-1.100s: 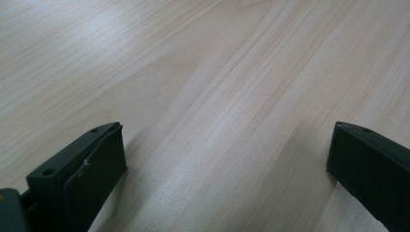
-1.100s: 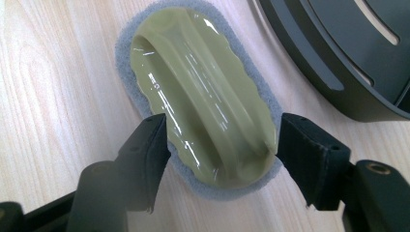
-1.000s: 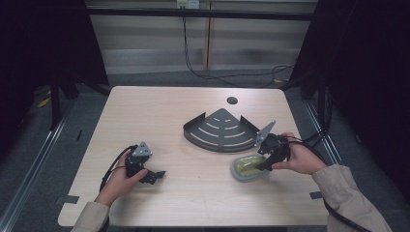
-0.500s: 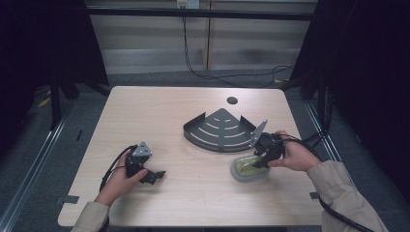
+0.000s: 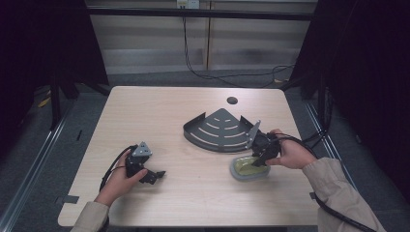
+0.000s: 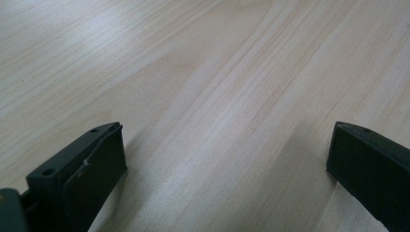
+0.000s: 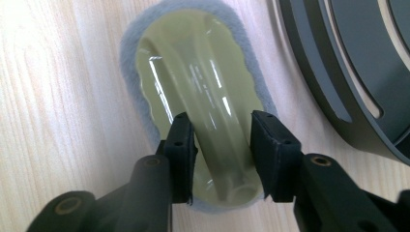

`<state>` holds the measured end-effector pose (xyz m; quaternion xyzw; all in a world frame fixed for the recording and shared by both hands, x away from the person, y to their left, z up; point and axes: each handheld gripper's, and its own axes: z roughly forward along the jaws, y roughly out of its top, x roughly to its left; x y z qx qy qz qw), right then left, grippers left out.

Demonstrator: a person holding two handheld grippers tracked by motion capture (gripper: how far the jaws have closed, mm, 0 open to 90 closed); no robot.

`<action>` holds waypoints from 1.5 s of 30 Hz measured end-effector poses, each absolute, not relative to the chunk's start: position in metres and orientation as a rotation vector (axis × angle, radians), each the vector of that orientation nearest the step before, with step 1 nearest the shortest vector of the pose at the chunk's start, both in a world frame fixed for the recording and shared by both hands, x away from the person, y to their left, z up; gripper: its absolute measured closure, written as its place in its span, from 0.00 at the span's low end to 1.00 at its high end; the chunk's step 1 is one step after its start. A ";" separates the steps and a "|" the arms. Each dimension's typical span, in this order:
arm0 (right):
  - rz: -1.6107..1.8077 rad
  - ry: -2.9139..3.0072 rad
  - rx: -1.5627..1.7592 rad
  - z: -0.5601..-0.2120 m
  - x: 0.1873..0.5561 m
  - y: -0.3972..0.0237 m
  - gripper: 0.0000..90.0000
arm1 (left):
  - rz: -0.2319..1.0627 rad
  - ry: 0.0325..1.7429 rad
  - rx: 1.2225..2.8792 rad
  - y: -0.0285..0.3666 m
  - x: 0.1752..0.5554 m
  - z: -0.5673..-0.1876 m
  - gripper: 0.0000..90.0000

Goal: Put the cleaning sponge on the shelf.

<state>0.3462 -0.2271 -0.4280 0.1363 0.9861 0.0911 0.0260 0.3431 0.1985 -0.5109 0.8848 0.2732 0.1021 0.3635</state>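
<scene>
Tongs on the right (image 7: 220, 157) have just been closing and now pinch the arched handle of the pale-green scrubber (image 7: 198, 92) lying pad-down on the surface (image 5: 193, 193) beside the dark corner rack (image 5: 217, 130), ready to lift, while the left tongs (image 6: 227, 159) rest wide open, empty.

Lab-like recording bay: bare wooden table (image 5: 159, 125), black curtains (image 5: 367, 72), trailing cables (image 5: 232, 77), metal floor rails (image 5: 34, 164).

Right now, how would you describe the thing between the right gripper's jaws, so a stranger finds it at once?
On the light wooden table, look just in front of the dark grey fan-shaped slotted metal rack. There lies an oval scrubbing pad: glossy pale olive plastic top with an arched handle, edged in fuzzy grey. It is the sole soft, light-coloured item.
</scene>
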 end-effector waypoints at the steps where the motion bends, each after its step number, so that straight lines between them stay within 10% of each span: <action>1: 0.282 3.048 0.421 -0.428 0.346 -0.227 0.71 | 0.263 0.702 2.278 0.199 0.343 -0.511 0.00; 45: 0.336 3.013 0.536 -0.369 0.354 -0.235 0.79 | 0.262 0.706 2.271 0.198 0.343 -0.511 0.00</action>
